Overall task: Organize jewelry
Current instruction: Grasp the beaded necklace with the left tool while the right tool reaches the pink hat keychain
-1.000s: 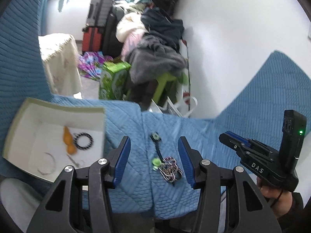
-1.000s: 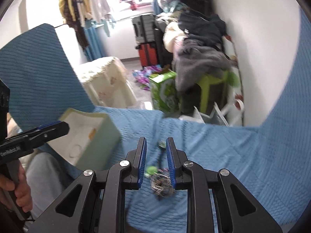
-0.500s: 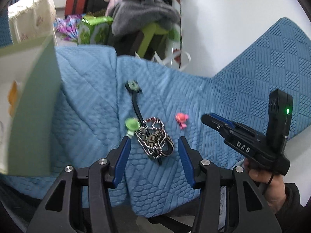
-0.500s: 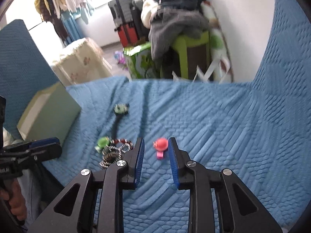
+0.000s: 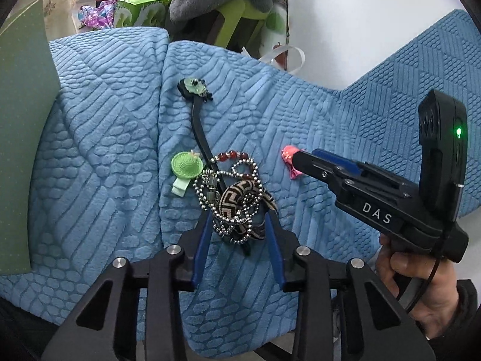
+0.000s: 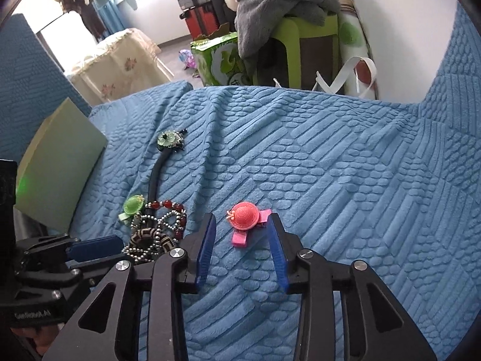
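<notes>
A tangle of bead chains and a patterned band (image 5: 237,203) lies on the blue quilt (image 5: 105,150); it also shows in the right wrist view (image 6: 156,237). My left gripper (image 5: 237,219) is open with its fingers on either side of the tangle. A green hat clip (image 5: 185,167) and a black hairband with a green flower (image 5: 195,88) lie beside it. A pink hat clip (image 6: 245,216) lies between the open fingers of my right gripper (image 6: 242,222).
A pale green box (image 5: 21,126) stands at the left edge of the quilt; its inside is hidden. Beyond the quilt's far edge are a green stool with grey clothes (image 6: 285,3), a green carton (image 6: 219,57) and a white wall (image 5: 360,15).
Both grippers have dropped closer to the quilt. The left now straddles the bead tangle. The right has opened wider around the pink hat clip.
</notes>
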Demonstrator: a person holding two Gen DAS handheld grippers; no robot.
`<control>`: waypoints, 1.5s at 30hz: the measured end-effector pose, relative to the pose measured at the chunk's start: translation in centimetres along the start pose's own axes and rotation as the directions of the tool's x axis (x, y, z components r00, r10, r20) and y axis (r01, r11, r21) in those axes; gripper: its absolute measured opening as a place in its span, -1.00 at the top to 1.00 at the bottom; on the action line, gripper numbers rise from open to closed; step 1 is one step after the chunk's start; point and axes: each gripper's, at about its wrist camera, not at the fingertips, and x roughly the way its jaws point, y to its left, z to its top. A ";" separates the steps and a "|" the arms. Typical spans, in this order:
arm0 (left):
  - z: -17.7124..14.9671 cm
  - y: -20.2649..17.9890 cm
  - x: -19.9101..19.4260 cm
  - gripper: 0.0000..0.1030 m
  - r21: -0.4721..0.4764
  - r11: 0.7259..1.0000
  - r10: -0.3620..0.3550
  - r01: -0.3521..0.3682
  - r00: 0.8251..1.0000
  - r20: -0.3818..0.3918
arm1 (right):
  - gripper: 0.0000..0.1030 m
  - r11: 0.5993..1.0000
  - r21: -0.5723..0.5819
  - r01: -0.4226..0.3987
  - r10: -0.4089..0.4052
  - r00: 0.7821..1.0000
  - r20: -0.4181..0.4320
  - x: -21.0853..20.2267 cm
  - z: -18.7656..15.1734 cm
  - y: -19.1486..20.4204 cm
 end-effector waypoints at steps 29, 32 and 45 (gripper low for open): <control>0.9 -0.5 -2.6 0.79 0.041 0.998 -0.040 0.038 0.998 0.057 | 0.89 1.000 -0.004 0.020 -0.020 0.999 0.037 -0.4 -0.1 0.1; 0.9 -0.6 -3.2 0.79 0.069 0.997 -0.043 0.039 0.998 0.056 | 0.63 1.000 0.005 0.012 -0.012 0.999 0.033 -0.5 -0.1 -0.4; 0.2 1.9 -1.1 0.79 0.013 0.999 -0.041 0.043 0.993 -0.110 | 0.34 0.986 -0.113 0.120 -0.118 0.993 0.027 2.6 0.5 1.1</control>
